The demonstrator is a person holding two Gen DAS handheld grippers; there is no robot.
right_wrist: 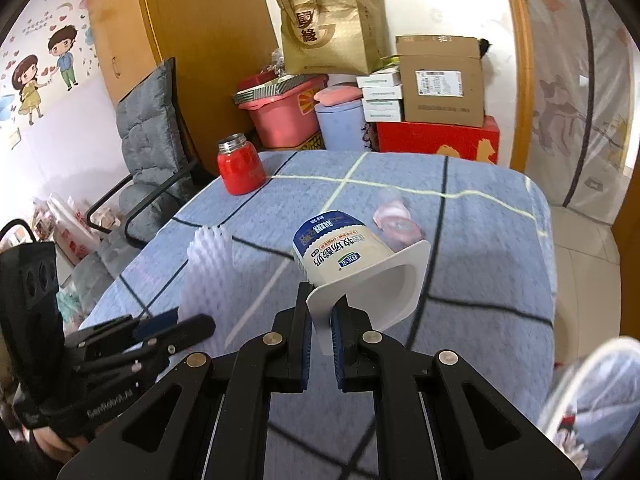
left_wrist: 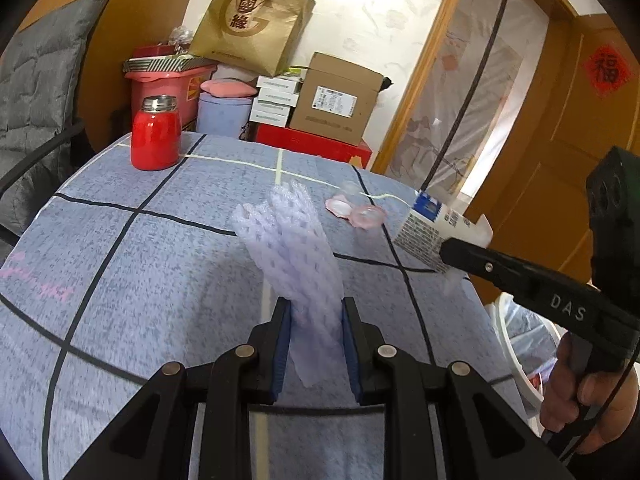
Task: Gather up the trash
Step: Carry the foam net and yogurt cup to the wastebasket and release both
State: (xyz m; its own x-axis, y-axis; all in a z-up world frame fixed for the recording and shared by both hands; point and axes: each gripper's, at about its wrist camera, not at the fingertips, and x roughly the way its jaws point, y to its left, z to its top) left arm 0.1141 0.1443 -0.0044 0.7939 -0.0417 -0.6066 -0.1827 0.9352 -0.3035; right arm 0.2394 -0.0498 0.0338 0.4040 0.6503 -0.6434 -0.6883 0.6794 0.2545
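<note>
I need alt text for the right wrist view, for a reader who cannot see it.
The right gripper pinches the rim of an empty yogurt cup above a blue checked tablecloth. Left of it, the left gripper holds white foam netting.

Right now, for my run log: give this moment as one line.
left tongs: shut on foam net | right tongs: shut on yogurt cup | both lifted above table

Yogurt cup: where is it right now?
The yogurt cup is off the table, pinched by its rim in the right gripper, right of the foam net and near the pink lids.
</note>
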